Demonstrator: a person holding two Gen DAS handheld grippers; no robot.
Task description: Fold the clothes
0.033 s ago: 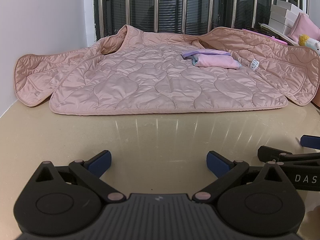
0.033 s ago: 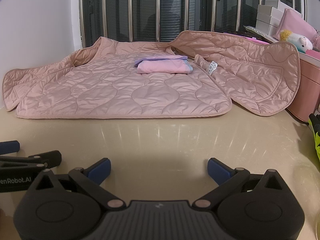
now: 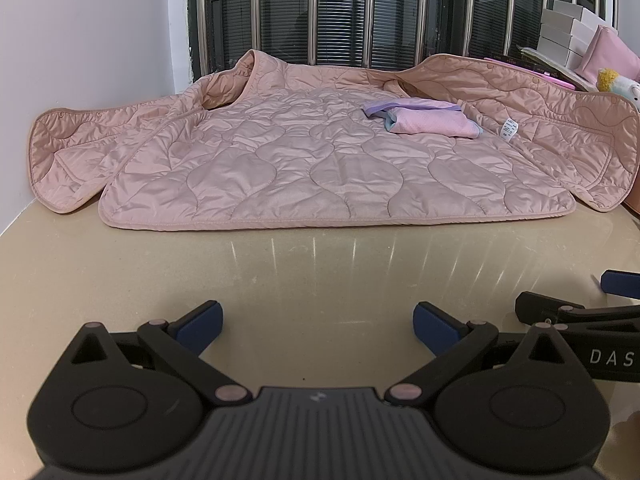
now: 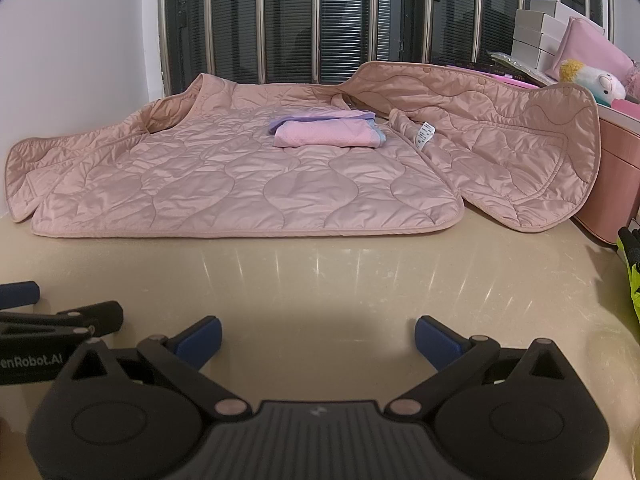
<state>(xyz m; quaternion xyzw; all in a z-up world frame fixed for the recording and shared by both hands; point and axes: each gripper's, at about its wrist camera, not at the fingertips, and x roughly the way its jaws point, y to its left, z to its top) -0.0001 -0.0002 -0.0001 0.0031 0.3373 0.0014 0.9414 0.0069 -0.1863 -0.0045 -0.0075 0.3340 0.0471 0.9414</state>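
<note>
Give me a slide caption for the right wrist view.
Open right gripper above a beige table, facing a spread pink quilted jacket.

One quilted pink jacket fills the middle of the frame. One small folded garment lies on it. At upper right: one plush toy, one pink cushion.

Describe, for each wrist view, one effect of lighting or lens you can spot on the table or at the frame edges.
Left wrist view: streaks of glare fan across the glossy beige table in front of the quilted pink jacket; dark vignette fills the corners. Right wrist view: the same streaks, the window bars bow outward from fisheye distortion, and the right gripper casts a soft shadow on the table.
</note>
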